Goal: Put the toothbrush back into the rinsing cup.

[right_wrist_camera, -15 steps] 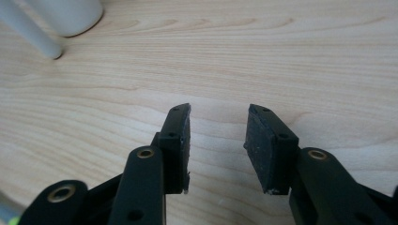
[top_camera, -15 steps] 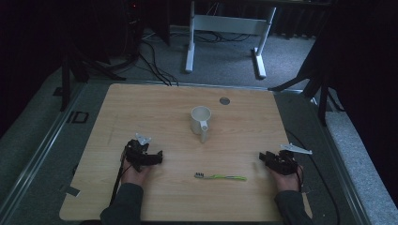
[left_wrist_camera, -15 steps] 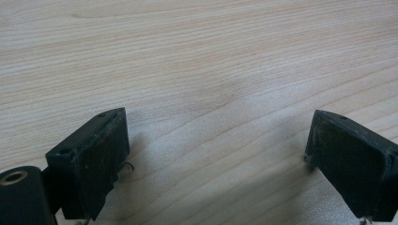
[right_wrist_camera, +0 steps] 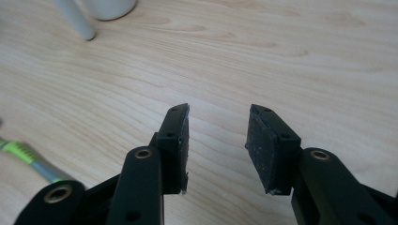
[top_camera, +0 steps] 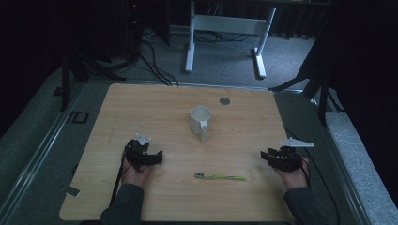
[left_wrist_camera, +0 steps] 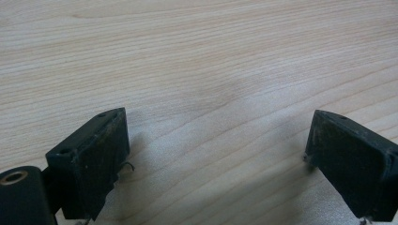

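While flat on table: slim green toothbrush (top_camera: pixel 220 176) w/ dark bristles (both tongs spread, empty).

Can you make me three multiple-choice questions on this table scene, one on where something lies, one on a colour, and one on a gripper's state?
1. Where does the toothbrush lie?
A. inside the mug
B. on the table between the two hands, nearer the person than the mug
C. on the floor

2. What colour is the mug?
A. white
B. red
C. black

3. How do the jaws of the right gripper stand?
A. shut on the toothbrush
B. shut on the mug's handle
C. open, with bare table between them

Answers: 1 B, the high view shows it flat on the wood below the mug. 2 A, its body and handle are white. 3 C, the right gripper view shows a gap with nothing in it.
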The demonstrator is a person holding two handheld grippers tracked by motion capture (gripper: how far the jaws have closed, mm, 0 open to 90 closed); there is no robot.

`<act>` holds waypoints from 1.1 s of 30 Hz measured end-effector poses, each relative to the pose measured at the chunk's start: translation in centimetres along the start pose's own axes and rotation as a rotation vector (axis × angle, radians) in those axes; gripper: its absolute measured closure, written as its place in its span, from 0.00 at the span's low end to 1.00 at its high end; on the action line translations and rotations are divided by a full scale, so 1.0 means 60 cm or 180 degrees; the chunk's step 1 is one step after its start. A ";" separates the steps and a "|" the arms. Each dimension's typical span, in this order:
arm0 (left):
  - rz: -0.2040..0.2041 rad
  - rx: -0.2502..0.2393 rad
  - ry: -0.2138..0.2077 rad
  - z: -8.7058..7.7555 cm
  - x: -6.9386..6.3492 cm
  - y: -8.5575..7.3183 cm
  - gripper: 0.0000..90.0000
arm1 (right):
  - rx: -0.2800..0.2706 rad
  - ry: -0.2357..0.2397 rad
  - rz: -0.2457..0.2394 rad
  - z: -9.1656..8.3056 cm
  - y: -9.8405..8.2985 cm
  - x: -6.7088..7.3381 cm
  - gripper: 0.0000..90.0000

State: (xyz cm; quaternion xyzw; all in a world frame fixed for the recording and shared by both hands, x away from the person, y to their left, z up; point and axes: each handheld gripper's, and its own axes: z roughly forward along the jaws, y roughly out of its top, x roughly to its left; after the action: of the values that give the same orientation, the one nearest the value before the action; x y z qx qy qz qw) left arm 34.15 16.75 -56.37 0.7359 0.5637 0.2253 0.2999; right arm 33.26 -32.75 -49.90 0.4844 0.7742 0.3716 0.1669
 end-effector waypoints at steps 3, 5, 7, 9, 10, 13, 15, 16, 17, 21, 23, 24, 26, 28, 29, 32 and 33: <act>0.0000 0.0000 0.0000 0.000 0.000 0.000 0.08 | 0.0058 0.0029 -0.0173 -0.004 0.014 0.005 0.65; 0.0002 0.0002 0.0000 0.000 0.000 0.000 0.08 | 0.0094 0.0056 -0.0292 -0.006 0.023 0.010 0.66; 0.0001 0.0001 0.0000 0.000 0.000 0.000 0.08 | 0.0123 0.0077 -0.0379 -0.006 0.031 0.015 0.66; 0.0002 0.0002 0.0000 0.000 0.000 0.000 0.08 | 0.0171 0.0098 -0.0477 -0.006 0.040 0.021 0.66; 0.0002 0.0002 0.0001 0.000 0.000 0.000 0.08 | 0.0171 0.0098 -0.0477 -0.006 0.040 0.021 0.66; -0.0001 0.0002 0.0001 0.000 0.000 0.000 0.08 | 0.0203 0.0134 -0.0553 -0.006 0.049 0.025 0.65; -0.0005 -0.0001 0.0001 0.000 -0.001 0.000 0.08 | 0.0208 0.0151 -0.0562 -0.006 0.051 0.026 0.65; -0.0005 -0.0001 0.0001 0.000 -0.001 0.000 0.08 | 0.0208 0.0151 -0.0562 -0.006 0.051 0.026 0.65; -0.0003 -0.0001 0.0000 0.000 -0.001 0.000 0.08 | 0.0218 0.0152 -0.0565 -0.006 0.053 0.026 0.65; -0.0002 -0.0001 0.0000 0.000 -0.001 0.000 0.08 | 0.0276 0.0168 -0.0629 -0.006 0.056 0.029 0.65; -0.0002 -0.0001 0.0000 0.000 -0.001 0.000 0.08 | 0.0315 0.0186 -0.0693 -0.006 0.058 0.030 0.65; -0.0003 -0.0002 0.0000 0.000 -0.001 0.000 0.08 | 0.0340 0.0184 -0.0724 -0.006 0.060 0.031 0.65; -0.0002 -0.0002 0.0000 0.000 -0.001 0.000 0.08 | 0.0382 0.0210 -0.0789 -0.007 0.063 0.034 0.65; -0.0001 0.0000 -0.0001 0.000 -0.002 0.000 0.08 | 0.0423 0.0225 -0.0851 -0.008 0.067 0.036 0.65; 0.0006 0.0005 -0.0002 0.000 -0.002 0.000 0.08 | 0.0445 0.0231 -0.0887 -0.008 0.069 0.037 0.65; 0.0003 0.0000 -0.0005 0.000 -0.002 0.000 0.08 | 0.0525 0.0261 -0.1002 -0.010 0.078 0.043 0.65; 0.0003 0.0000 -0.0005 0.000 -0.002 0.000 0.08 | 0.0541 0.0274 -0.1033 -0.010 0.080 0.045 0.65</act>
State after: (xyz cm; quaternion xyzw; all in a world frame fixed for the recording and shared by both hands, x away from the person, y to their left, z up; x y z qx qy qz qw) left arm 34.12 16.63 -56.36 0.7363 0.5631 0.2249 0.3003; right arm 34.64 -29.43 -45.66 0.3492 0.8772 0.2935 0.1499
